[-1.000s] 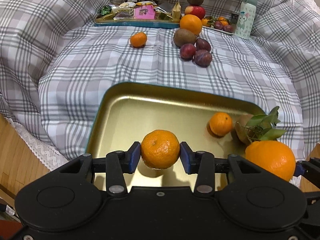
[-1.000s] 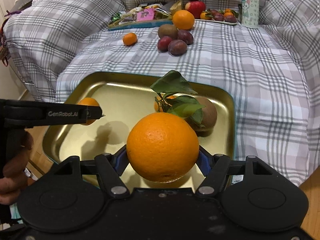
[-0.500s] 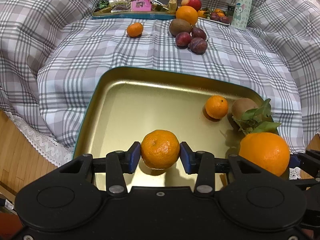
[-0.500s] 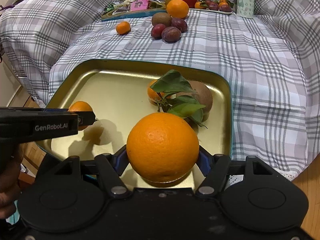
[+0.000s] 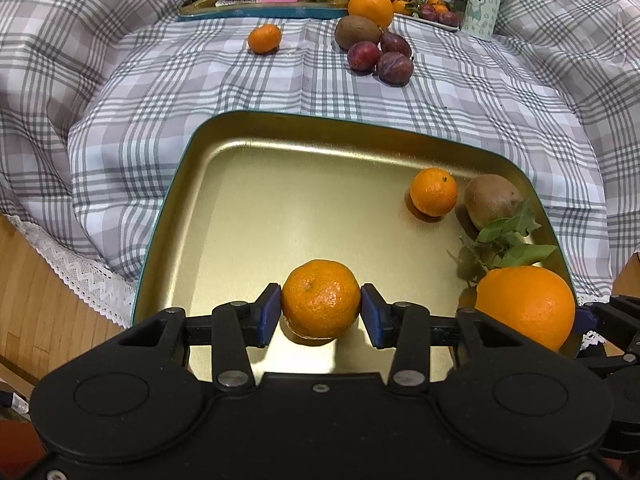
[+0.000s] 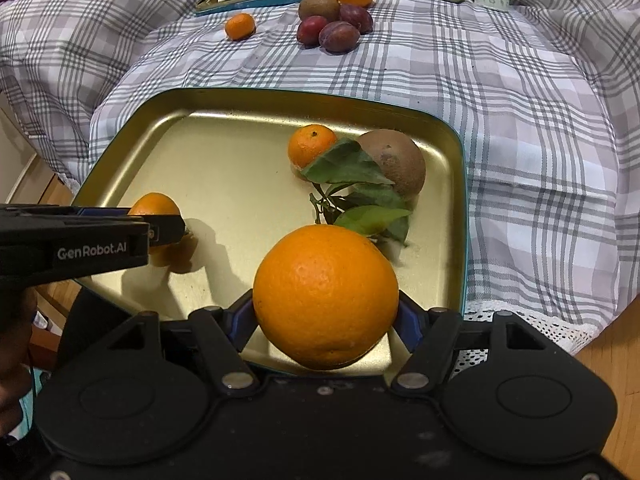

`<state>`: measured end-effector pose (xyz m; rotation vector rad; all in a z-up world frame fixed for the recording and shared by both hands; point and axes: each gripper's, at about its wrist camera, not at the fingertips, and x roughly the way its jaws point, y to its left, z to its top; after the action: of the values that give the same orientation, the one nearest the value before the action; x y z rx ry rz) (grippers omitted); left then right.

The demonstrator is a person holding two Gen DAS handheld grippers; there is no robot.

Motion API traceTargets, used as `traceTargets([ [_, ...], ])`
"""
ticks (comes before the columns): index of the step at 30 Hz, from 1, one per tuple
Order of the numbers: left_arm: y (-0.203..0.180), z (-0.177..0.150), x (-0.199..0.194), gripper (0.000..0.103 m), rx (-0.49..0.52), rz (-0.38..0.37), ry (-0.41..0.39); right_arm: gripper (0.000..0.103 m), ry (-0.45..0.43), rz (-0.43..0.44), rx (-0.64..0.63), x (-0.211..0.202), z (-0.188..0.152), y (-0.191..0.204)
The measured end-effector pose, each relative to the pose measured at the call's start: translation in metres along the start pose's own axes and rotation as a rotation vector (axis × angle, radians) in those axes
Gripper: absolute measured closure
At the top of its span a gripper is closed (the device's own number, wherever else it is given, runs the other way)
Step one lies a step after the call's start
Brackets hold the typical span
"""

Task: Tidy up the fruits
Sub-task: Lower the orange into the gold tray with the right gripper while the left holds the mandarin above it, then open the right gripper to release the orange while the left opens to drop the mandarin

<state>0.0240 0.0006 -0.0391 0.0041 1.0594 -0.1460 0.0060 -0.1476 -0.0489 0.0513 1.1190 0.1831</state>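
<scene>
Fruit held over the tray

Mandarin (image 5: 321, 299) sits pinched between the blue pads of the left tool (image 5: 320, 314), low over the gold tray (image 5: 256, 200). It looks light and soft-skinned, so a gentle squeeze across its middle suits it. The right tool (image 6: 326, 312) grips the orange (image 6: 326, 295), heavier, firm and rounder, likely to roll once freed. A second mandarin (image 5: 433, 192) and a kiwi (image 5: 493, 200) lie in the tray.

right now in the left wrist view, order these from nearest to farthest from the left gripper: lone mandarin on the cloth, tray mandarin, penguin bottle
From the left gripper:
1. Tray mandarin, lying ahead and right in the gold tray.
2. Lone mandarin, on the plaid cloth, ahead and slightly left.
3. Penguin bottle, far back right.
</scene>
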Motion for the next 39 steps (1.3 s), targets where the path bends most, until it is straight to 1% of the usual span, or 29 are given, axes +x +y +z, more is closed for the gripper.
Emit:
traceTargets([
  [5, 0.001, -0.001, 0.000, 0.051, -0.006, -0.002, 0.007, 0.029, 0.003, -0.005, -0.004, 0.000, 0.000, 0.000],
  [10, 0.001, -0.001, -0.003, 0.051, -0.006, -0.002, -0.003, 0.029, -0.026, -0.006, 0.001, -0.009, 0.001, -0.002],
  [19, -0.002, 0.003, -0.020, 0.052, -0.001, -0.018, -0.056, 0.029, -0.063, 0.002, 0.023, -0.019, 0.005, -0.005],
  [26, -0.002, 0.006, -0.026, 0.052, -0.009, -0.018, -0.075, 0.031, -0.117, 0.018, 0.048, -0.032, 0.011, -0.007],
  [35, -0.003, 0.007, -0.031, 0.052, -0.008, 0.010, -0.081, 0.031, -0.168, 0.017, 0.086, -0.042, 0.014, -0.011],
  [39, -0.004, 0.008, -0.031, 0.052, -0.007, 0.038, -0.082, 0.031, -0.185, 0.008, 0.091, -0.046, 0.014, -0.012],
])
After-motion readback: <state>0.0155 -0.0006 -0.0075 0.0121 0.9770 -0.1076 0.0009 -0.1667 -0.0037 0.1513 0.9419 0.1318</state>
